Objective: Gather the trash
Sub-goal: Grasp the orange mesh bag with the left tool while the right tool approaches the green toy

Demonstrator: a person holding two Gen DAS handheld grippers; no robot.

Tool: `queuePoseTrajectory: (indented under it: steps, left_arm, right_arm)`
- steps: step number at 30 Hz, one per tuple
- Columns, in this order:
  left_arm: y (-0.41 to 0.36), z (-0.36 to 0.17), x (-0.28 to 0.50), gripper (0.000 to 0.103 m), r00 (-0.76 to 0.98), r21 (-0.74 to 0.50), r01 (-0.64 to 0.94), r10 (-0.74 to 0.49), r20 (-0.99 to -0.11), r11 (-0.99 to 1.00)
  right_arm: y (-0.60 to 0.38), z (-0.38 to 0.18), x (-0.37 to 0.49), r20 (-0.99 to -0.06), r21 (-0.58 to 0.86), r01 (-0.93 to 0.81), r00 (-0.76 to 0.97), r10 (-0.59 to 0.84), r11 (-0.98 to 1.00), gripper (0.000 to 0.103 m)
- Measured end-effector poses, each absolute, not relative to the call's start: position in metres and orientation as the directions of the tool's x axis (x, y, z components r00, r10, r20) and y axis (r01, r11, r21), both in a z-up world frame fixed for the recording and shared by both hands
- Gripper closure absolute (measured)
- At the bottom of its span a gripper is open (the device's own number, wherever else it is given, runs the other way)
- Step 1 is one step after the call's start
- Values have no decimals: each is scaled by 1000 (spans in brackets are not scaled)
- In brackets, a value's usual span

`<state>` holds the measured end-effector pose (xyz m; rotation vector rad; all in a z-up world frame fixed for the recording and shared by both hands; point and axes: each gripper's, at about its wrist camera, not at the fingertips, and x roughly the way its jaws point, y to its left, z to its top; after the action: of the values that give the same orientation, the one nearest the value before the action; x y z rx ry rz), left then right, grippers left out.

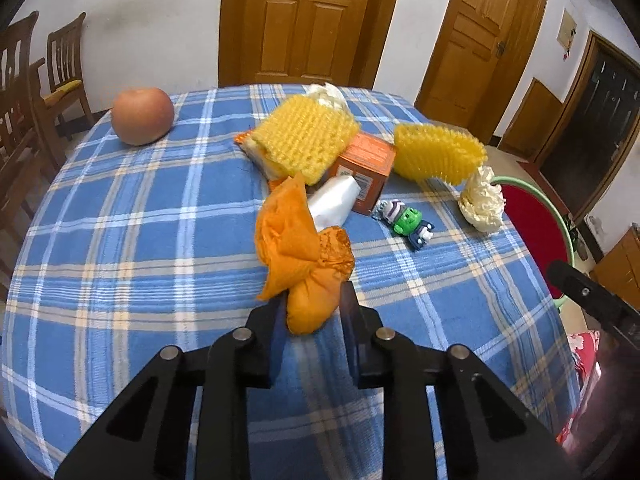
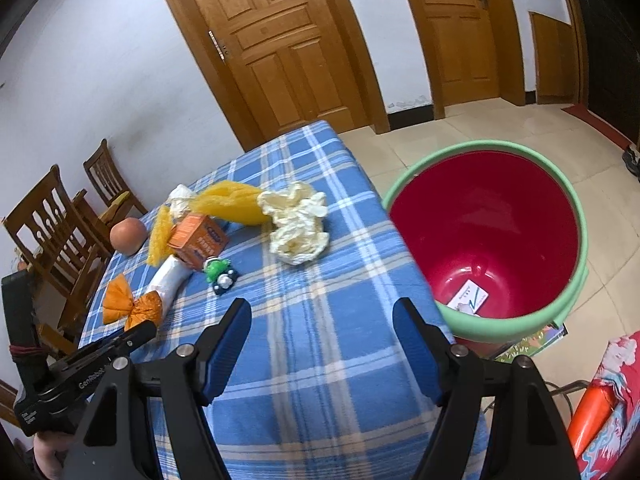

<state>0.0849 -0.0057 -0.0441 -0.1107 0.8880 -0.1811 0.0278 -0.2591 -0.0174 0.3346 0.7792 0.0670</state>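
Trash-wise, left gripper (image 1: 314, 304) clamps the crumpled orange paper wad (image 1: 300, 256); lift clear, swing past the table edge into the red green-rimmed bucket (image 2: 576, 216). Right gripper (image 2: 322, 332) gapes empty.

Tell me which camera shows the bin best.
The right wrist view: the bin shows almost whole, green rim, red inside, a card lying at the bottom. The left wrist view catches only a sliver of its rim past the table edge.

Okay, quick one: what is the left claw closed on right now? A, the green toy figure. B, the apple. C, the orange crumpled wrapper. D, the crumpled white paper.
C: the left claw pinches the orange crumpled wrapper; the other three lie untouched on the cloth.
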Motion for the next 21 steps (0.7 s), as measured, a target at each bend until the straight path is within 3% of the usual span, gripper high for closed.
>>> queuePoseTrajectory:
  steps: [12, 14, 21]
  left_arm:
    - [37, -20, 81, 79, 689, -164, 26, -137, -712, 986]
    - [44, -20, 82, 79, 692, -165, 10, -126, -711, 986]
    - [56, -23, 90, 79, 688, -195, -3, -139, -712, 981]
  right_arm:
    - [-206, -12, 56, -693, 257, -72, 681, 235, 964, 29]
    - [-195, -15, 63, -706, 242, -104, 663, 248, 965, 35]
    - [-161, -26, 98, -751, 197, -191, 601, 273, 962, 43]
